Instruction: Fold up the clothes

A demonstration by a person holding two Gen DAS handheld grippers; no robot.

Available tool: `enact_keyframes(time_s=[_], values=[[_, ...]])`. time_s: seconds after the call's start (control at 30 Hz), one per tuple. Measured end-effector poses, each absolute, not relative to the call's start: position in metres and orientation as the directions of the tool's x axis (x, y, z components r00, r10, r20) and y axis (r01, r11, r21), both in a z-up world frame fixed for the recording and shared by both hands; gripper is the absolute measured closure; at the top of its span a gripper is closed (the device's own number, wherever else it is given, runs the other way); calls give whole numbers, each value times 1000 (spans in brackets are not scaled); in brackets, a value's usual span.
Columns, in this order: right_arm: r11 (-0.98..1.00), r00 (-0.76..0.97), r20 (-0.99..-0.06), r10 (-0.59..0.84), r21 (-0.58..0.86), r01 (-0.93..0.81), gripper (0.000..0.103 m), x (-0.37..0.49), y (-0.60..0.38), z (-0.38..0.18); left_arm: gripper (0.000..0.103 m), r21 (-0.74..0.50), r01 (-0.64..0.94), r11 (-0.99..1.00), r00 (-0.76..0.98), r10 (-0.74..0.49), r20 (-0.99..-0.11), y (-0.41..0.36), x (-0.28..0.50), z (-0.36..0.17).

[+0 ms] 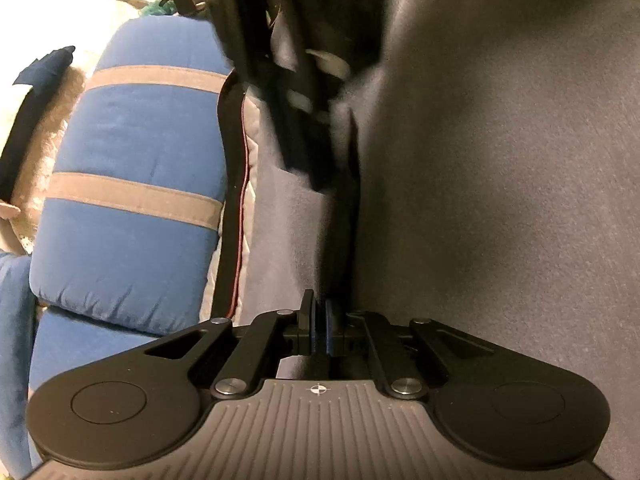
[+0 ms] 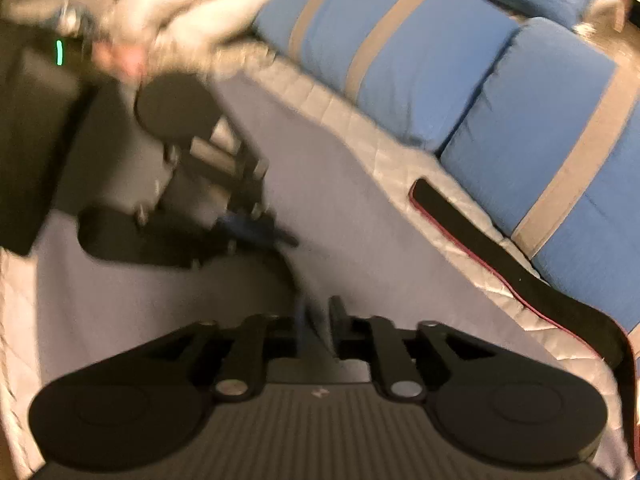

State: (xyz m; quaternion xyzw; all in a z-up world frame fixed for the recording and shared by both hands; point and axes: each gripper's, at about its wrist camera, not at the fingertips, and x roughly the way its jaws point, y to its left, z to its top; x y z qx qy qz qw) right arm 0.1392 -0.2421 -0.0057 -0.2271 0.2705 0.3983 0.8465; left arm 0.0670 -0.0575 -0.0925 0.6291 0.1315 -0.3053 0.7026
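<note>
A large grey garment (image 1: pixel 500 200) lies spread over a quilted sofa seat, also seen in the right wrist view (image 2: pixel 340 208). At the bottom of the left wrist view my left gripper (image 1: pixel 320 322) has its jaws together, pinching a raised fold of the grey cloth. The right wrist view shows it blurred (image 2: pixel 286 238), its tip at the same ridge. My right gripper (image 2: pixel 319 320) stands open, and the fold's edge runs between its fingers without being pressed. From the left wrist it appears blurred above (image 1: pixel 316 176), low over the cloth.
Blue cushions with grey stripes (image 1: pixel 132 208) (image 2: pixel 432 76) line the sofa back. A black strap with red trim (image 2: pixel 500 256) (image 1: pixel 232 200) lies along the quilted cover (image 2: pixel 360 128). A fluffy pale blanket (image 2: pixel 180 4) and a dark device with a green light (image 2: pixel 59 52) are at the far left.
</note>
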Motion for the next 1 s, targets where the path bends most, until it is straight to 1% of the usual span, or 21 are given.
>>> enact_keyframes(time_s=[0.03,0.07,0.1,0.13,0.17,0.27,0.43,0.47,0.5,0.53,0.57,0.67,0.87,1.0], values=[[614,552,-616,561,-138,-778,56,146,-247,-1,99,802,597,21,777,-262,-572,-57,68,-94],[650,569,-595,568,-100,-753,53,154,-252,3,99,801,599,19,776,-260,-574,-58,68,-96],[689,592,-580,560,-71,-721,51,164,-255,5,99,799,601,20,775,-258,-577,-58,69,-97],[730,619,-569,541,-47,-682,46,176,-256,6,99,795,606,23,772,-256,-581,-58,70,-98],[767,644,-560,521,-23,-641,45,187,-256,6,99,793,608,23,771,-255,-584,-59,71,-98],[856,705,-595,386,-54,-514,45,229,-243,-7,99,791,612,22,769,-253,-587,-59,74,-100],[893,653,-701,287,-51,-448,48,275,-210,-41,99,790,612,29,768,-257,-586,-58,77,-102],[894,637,-722,270,-58,-445,55,281,-202,-49,99,789,613,35,768,-258,-586,-58,78,-102],[895,633,-729,261,-63,-441,69,284,-197,-53,99,786,616,42,767,-259,-587,-57,79,-101],[897,638,-726,257,-66,-437,90,285,-194,-55,99,782,622,50,764,-259,-591,-58,80,-99],[899,643,-723,254,-69,-432,102,286,-191,-57,99,777,626,58,762,-258,-594,-57,81,-98],[906,679,-695,237,-94,-413,102,289,-186,-53,99,773,631,72,760,-257,-597,-55,83,-97],[917,719,-648,252,-77,-391,103,308,-187,-48,99,771,631,81,762,-248,-598,-58,87,-98],[937,719,-652,241,-35,-347,102,317,-196,-37,99,777,623,88,771,-237,-591,-62,87,-99]])
